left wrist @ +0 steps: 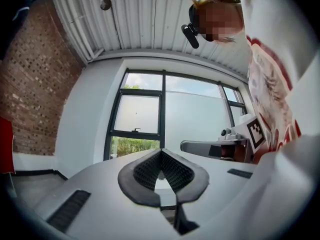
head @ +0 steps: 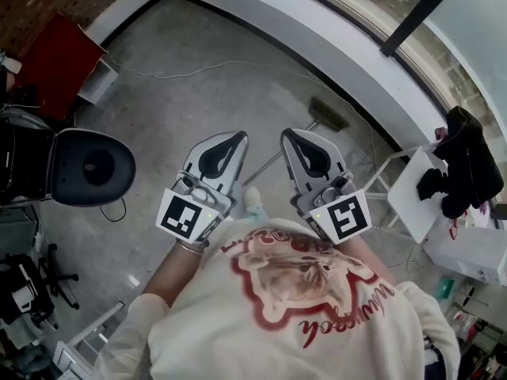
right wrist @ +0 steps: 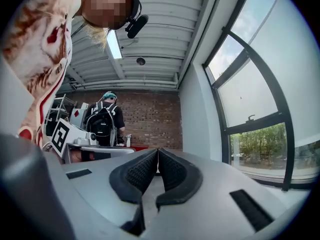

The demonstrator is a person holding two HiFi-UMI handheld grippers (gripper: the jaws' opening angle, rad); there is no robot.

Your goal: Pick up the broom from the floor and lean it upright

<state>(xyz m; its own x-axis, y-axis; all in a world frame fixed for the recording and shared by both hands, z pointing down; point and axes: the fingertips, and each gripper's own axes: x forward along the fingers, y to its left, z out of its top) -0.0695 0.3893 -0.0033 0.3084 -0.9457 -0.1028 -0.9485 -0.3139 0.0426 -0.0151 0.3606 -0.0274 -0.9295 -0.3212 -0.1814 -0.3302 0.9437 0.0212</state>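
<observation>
The broom [head: 327,115] lies on the grey concrete floor below the white window sill. Its brush head is at the far end and its thin handle runs down-left, passing behind my grippers. My left gripper [head: 240,135] and right gripper [head: 287,132] are held side by side in front of the person's chest, high above the floor. Neither touches the broom. In the left gripper view the left gripper [left wrist: 161,152] has its pads meeting at the tip, with nothing held. The right gripper [right wrist: 158,150] is shut and empty in its own view.
A black office chair [head: 95,167] stands at the left beside a red cabinet [head: 59,62]. A white cable [head: 198,68] trails over the floor. At the right, dark clothing [head: 467,161] lies on a white table [head: 416,196]. A person with a backpack [right wrist: 102,121] stands by the brick wall.
</observation>
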